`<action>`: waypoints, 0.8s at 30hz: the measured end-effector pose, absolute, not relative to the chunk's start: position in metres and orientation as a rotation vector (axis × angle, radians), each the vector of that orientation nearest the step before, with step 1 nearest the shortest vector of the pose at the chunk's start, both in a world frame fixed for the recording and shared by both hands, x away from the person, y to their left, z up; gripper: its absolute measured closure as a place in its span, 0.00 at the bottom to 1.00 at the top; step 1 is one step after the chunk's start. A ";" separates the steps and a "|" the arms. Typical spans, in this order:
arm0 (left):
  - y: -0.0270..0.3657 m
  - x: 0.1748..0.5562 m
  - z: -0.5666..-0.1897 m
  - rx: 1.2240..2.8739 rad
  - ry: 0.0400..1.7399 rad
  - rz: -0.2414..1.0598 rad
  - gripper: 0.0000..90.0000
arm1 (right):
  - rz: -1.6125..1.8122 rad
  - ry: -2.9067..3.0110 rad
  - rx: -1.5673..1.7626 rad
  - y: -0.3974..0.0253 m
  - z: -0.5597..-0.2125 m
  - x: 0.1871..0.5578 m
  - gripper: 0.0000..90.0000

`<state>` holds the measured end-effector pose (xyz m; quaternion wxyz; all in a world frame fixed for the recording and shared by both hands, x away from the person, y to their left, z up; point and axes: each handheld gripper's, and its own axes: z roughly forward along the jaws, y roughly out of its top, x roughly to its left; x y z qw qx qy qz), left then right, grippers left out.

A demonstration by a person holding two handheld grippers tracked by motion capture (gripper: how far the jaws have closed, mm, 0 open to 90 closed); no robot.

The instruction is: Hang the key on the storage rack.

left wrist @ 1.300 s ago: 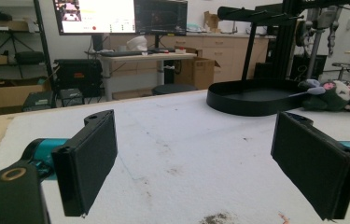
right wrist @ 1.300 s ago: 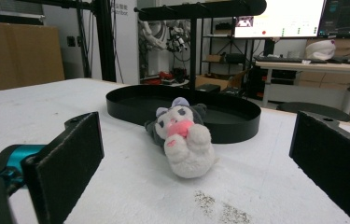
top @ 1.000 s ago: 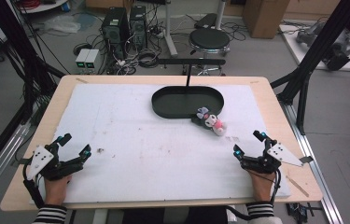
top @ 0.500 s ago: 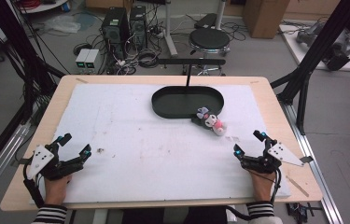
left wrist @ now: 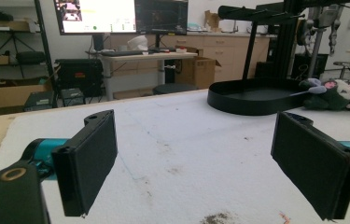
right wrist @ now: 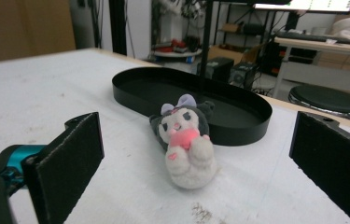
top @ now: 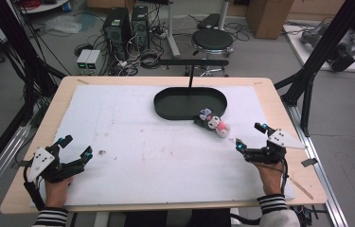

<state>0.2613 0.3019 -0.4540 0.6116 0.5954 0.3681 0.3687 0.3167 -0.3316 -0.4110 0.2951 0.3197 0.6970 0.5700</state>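
A small plush toy [top: 213, 123] [right wrist: 185, 140], dark grey and white with a purple bow and a pink heart, lies on the white mat beside the near right rim of a black oval tray [top: 163, 101] [right wrist: 238, 128]. The toy [left wrist: 336, 93] and the tray [left wrist: 238, 98] also appear far off in the left gripper view. My right gripper [top: 251, 136] [right wrist: 196, 172] rests near the table's right front, open, jaws wide, facing the toy with a gap between. At the left front, my left gripper [top: 75, 146] [left wrist: 196, 168] is open and holds nothing.
A white mat [top: 128, 127] covers the wooden table [top: 279, 94]. A black post with a crossbar [top: 191, 66] stands behind the tray. A small dark smudge [top: 102, 152] marks the mat near the left gripper. Black frame legs [top: 307, 90] stand off the right edge.
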 end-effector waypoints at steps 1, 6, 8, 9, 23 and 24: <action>0.302 0.261 -0.454 1.373 0.850 0.850 0.17 | 1.500 1.875 0.842 -0.331 -0.406 0.319 0.02; 0.302 0.261 -0.454 1.375 0.849 0.851 0.17 | 1.427 1.996 0.828 -0.324 -0.381 0.339 0.02; 0.302 0.261 -0.454 1.375 0.850 0.850 0.17 | 1.393 2.050 0.833 -0.321 -0.374 0.348 0.02; 0.302 0.261 -0.454 1.375 0.850 0.850 0.17 | 1.373 2.080 0.843 -0.319 -0.370 0.352 0.02; 0.302 0.262 -0.454 1.374 0.854 0.845 0.17 | 1.089 2.401 0.894 -0.291 -0.363 0.401 0.02; 0.302 0.262 -0.454 1.374 0.854 0.845 0.17 | 1.065 2.419 0.895 -0.290 -0.364 0.403 0.02</action>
